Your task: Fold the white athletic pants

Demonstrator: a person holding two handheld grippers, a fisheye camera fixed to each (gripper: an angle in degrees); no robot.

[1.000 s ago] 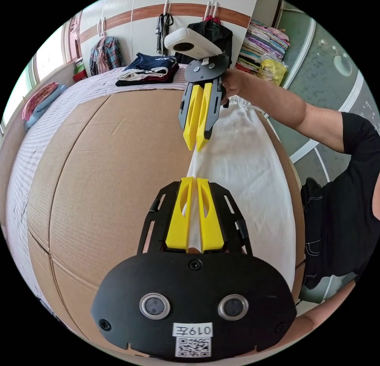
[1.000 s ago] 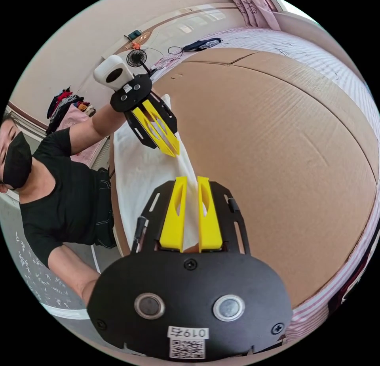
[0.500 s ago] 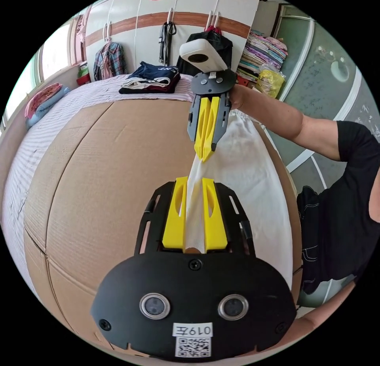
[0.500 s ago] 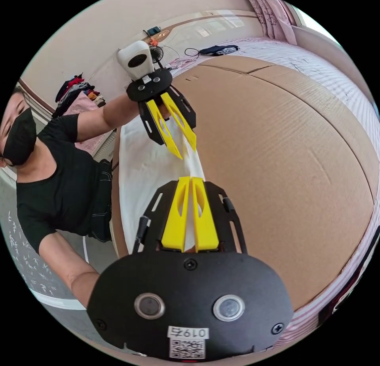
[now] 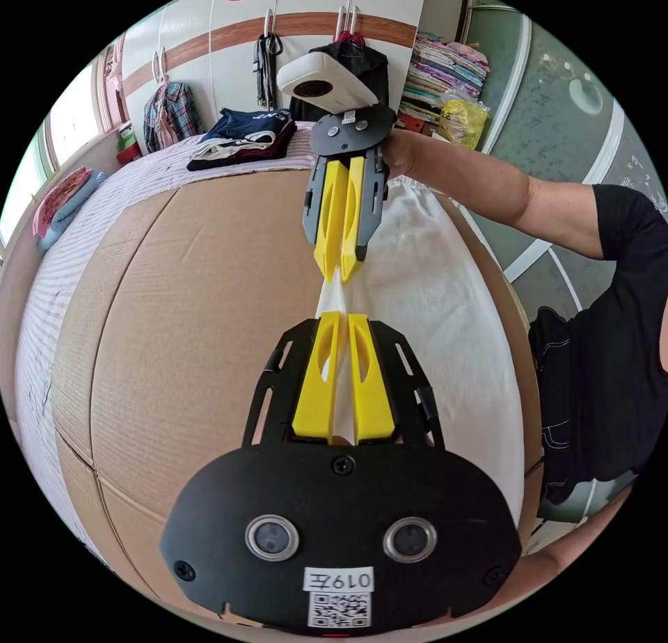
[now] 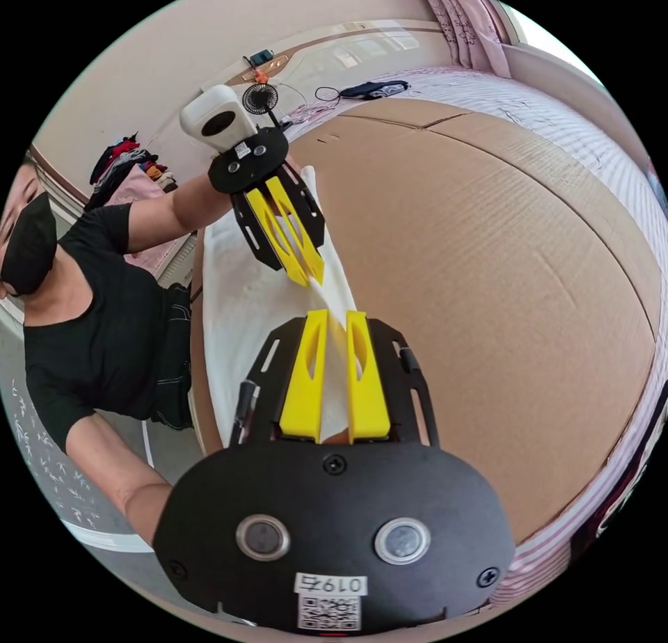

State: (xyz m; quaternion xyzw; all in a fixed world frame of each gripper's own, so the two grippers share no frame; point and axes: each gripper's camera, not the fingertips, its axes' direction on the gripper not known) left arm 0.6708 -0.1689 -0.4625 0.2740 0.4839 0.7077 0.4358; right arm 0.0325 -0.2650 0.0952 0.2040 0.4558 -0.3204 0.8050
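The white athletic pants (image 5: 431, 309) lie flat along one edge of a large cardboard sheet (image 5: 195, 309) spread on a bed. One long edge of the pants is lifted into a ridge between the two grippers. My left gripper (image 5: 339, 317) is shut on that ridge, with white cloth pinched between its yellow jaws. My right gripper (image 6: 337, 314) faces it almost tip to tip. Its jaws stand a little apart, and the cloth runs loosely through the gap. In the left gripper view the right gripper (image 5: 337, 275) hangs just above the ridge. The right gripper view shows the left gripper (image 6: 309, 279) over the pants (image 6: 243, 309).
A person in a black top (image 6: 97, 337) stands beside the bed, next to the pants. A stack of folded clothes (image 5: 240, 138) sits on the striped sheet (image 5: 62, 253) past the cardboard. Clothes hang on the wardrobe doors. A small fan (image 6: 259, 99) and cables lie at the other end.
Half a second ago my left jaws stood apart and my right jaws were pressed together. Now the left has shut on the cloth and the right has loosened.
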